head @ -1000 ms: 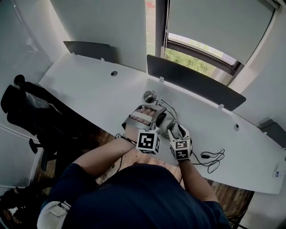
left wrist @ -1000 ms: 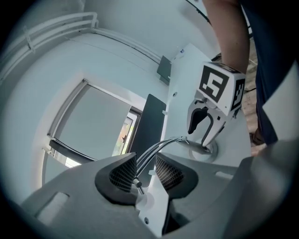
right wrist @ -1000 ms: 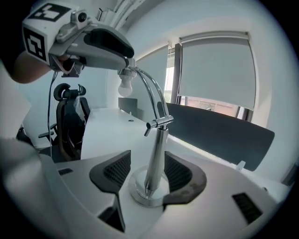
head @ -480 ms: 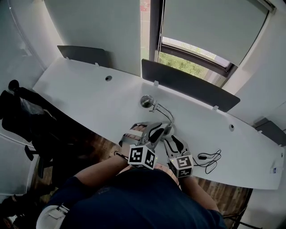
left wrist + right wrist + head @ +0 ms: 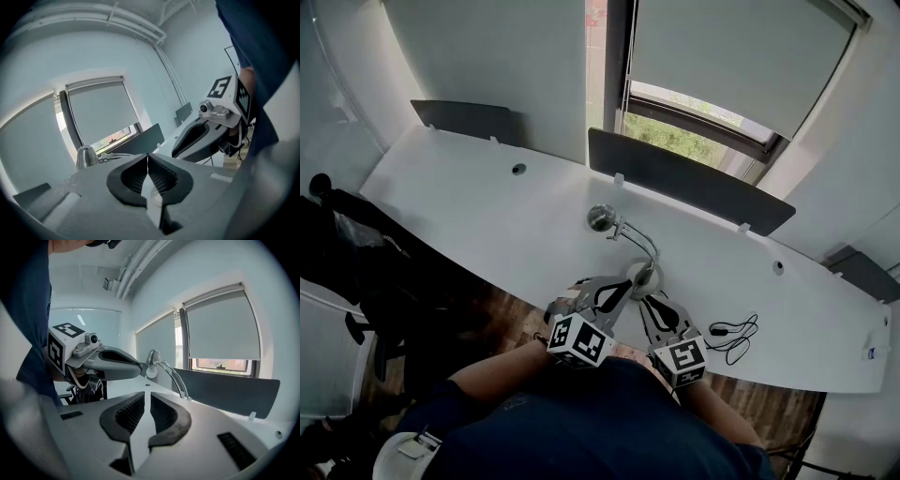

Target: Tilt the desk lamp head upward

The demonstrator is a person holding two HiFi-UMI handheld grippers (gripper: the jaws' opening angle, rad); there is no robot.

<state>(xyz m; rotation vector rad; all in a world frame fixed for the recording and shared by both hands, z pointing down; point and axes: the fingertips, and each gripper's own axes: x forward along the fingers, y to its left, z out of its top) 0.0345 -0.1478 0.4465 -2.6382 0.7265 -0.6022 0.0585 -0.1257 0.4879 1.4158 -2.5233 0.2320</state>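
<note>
Chrome lamp head (image 5: 601, 217): sat mid-frame in the head view, on a curved arm (image 5: 639, 242) rising from the lamp base (image 5: 641, 277), near the front edge of the white counter (image 5: 478, 192).
Head angle: couldn't tell from these views whether it was tilted up. In the right gripper view it seemed to face down and left.
Left hand-held gripper (image 5: 148, 155): jaws met tip to tip with nothing in them. It was lower centre of the head view, near the base, with no grip on the lamp.
Right hand-held gripper (image 5: 147, 394): jaws nearly together with a thin slit left, empty. It sat just right of the left one and was also off the lamp.
Why held so: both were aimed at the lamp from the person's side and drawn in close to the body. That looked like a parked pose, with jaws closed so nothing would snag the arm or the cable (image 5: 736, 333) at lower right.
Change vs a second earlier: the left jaws had stood wide open right at the base, and the right ones were open close beside it. Both had just been closing, on nothing. Both had pulled back toward the person, so the gap to the base grew. The lamp kept its spot on the counter.
Task read: probably either finished or between attempts, since nothing held the head.
</note>
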